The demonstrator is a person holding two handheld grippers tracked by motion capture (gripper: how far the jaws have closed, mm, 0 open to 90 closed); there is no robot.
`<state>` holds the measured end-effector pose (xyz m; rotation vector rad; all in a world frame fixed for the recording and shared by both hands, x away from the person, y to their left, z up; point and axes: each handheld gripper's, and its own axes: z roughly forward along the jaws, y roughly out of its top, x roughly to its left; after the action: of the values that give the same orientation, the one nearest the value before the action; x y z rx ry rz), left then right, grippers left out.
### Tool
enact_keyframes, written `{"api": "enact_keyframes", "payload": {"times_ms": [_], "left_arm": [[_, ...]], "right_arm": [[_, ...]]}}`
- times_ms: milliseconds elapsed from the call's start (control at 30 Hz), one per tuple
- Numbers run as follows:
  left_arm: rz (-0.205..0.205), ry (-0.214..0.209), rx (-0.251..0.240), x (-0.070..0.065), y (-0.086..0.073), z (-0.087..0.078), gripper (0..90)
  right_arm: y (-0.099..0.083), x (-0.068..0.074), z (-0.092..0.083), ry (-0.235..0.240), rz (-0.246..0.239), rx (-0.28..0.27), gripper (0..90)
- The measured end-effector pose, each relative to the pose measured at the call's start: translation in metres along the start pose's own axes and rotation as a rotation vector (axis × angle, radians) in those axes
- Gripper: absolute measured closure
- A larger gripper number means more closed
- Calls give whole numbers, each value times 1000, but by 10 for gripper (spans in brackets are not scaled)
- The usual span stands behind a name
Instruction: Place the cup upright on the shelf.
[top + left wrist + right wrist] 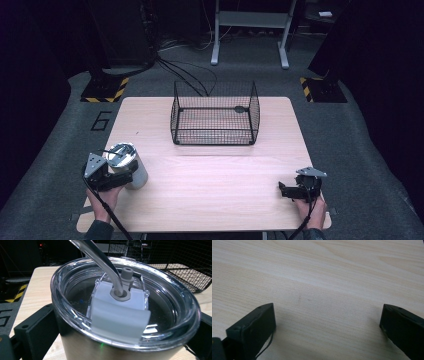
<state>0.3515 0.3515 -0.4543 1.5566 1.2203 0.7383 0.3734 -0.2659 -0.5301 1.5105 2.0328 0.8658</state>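
At the near left corner of the pale wooden table (210,175), the left gripper (116,176) clasps the steel tumbler with clear lid and straw (129,165), while the right gripper (292,190), jaws spread and holding nothing, rests near the right edge, the black wire basket (215,116) beyond.

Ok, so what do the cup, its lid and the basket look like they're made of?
The cup looks like brushed metal, probably stainless steel: a dull silver wall with a soft sheen. Its lid seems clear hard plastic, glossy and see-through, with a white slider and a grey rubbery ring round the clear straw. The basket is thin wire mesh, apparently coated black.
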Motion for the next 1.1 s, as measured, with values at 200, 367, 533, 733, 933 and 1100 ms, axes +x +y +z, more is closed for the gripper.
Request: {"api": "enact_keyframes", "payload": {"times_ms": [200,367,533,733,933,1100], "left_arm": [[7,10,-7,-2,0,1,9],[2,10,-20,-2,0,3,6],[5,5,-26,-3,0,6,7],[-11,8,-36,-3,0,10,0],[7,22,-56,-6,-3,11,17],[18,11,-48,-4,-1,11,22]], "right_arm": [[0,0,0,0,0,-1,0],[0,0,0,0,0,0,0],[0,0,0,-1,0,-2,0],[0,0,0,-1,0,-2,0],[0,0,0,-1,1,-5,0],[0,0,0,-1,1,-5,0]]}}
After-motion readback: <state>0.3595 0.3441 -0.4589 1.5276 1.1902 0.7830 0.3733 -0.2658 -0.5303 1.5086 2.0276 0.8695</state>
